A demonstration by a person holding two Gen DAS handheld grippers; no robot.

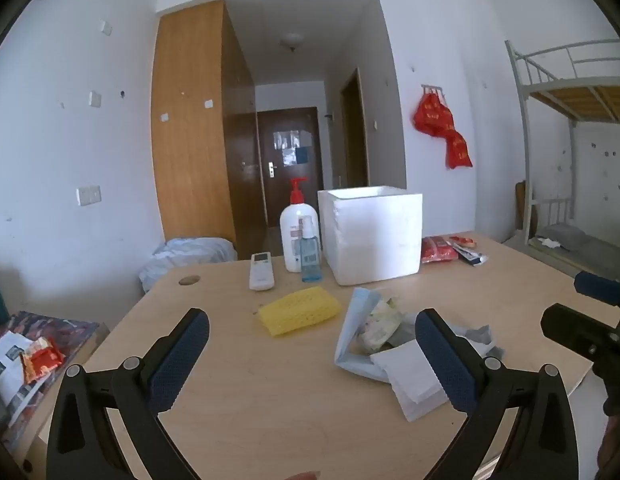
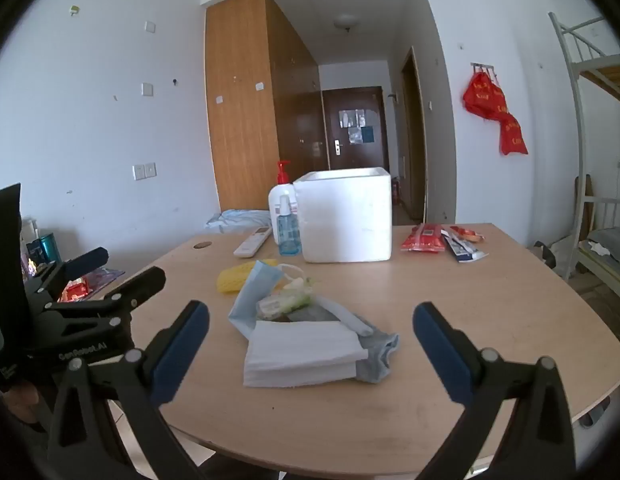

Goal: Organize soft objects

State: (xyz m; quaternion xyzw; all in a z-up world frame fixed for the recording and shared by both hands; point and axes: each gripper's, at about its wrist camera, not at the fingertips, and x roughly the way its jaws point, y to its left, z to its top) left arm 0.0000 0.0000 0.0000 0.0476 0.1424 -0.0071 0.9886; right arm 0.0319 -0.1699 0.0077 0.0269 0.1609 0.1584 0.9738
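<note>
Both claws are hanging wide open and empty above the near edge of the desk (image 2: 449, 340): the right gripper (image 2: 310, 344) and the left gripper (image 1: 311, 354). Sorting appears unstarted; nothing is visibly lying in the white foam box (image 2: 345, 216) by the far edge. The pile of cloths (image 2: 306, 332) is lying mid-desk, just ahead of the right gripper, the yellow sponge (image 1: 298, 310) ahead of the left gripper.

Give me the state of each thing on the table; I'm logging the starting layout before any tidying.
Left hand-held gripper: open, empty.
Right hand-held gripper: open, empty.
Foam box: upright, lid off.
Sponge: lying flat, apart from the pile.
Tissue pack: lying on the pile's near edge.
Blue mask: crumpled in the pile.
Pump bottle: upright.
Spray bottle: upright.
Remote: face up.
</note>
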